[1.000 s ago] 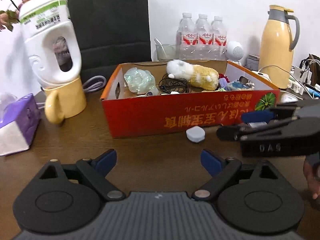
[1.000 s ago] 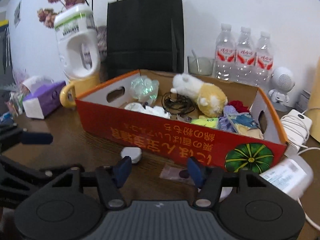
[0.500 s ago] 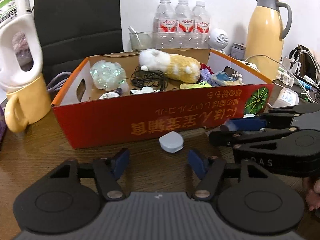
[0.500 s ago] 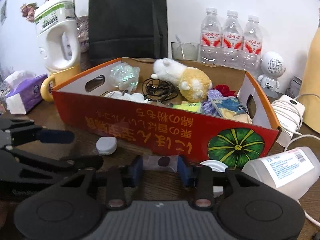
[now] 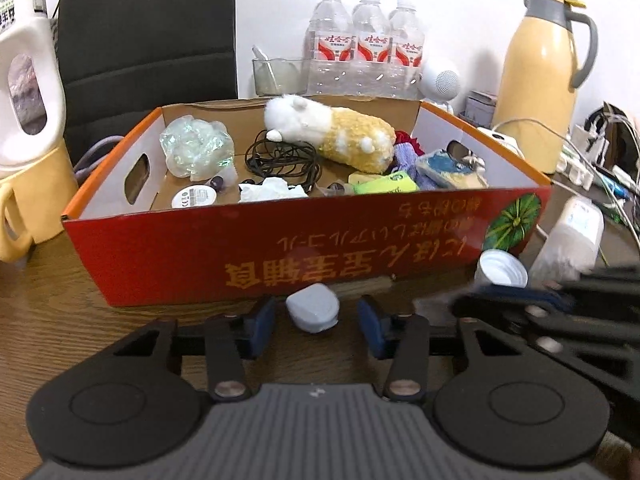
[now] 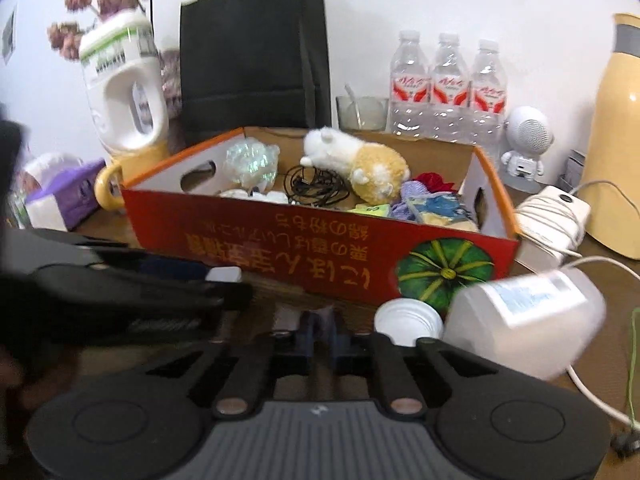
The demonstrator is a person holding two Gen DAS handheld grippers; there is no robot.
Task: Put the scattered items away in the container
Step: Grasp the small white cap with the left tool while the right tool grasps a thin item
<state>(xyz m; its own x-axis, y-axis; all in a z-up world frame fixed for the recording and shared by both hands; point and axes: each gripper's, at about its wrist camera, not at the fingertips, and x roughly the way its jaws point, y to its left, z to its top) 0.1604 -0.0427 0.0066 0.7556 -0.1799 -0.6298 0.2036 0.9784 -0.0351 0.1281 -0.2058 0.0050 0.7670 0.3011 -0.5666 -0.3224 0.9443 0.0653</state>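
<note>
We see the wooden worktop (image 5: 48,304) carrying a red cardboard box (image 5: 304,248), which already holds a plush toy (image 5: 340,136), a coil of black cable (image 5: 284,160) and a crumpled clear bag (image 5: 196,152). Just right of the box lies a white plastic bottle (image 6: 524,316) on its side, its white cap (image 6: 408,320) beside it. Our left gripper (image 5: 316,322) is spread, its blue fingers either side of a small pale blue case (image 5: 314,312) lying on the worktop against the box front. Our right gripper (image 6: 320,330) is nearly pressed together, pinching a small clear packet (image 6: 286,314) low before the box.
</note>
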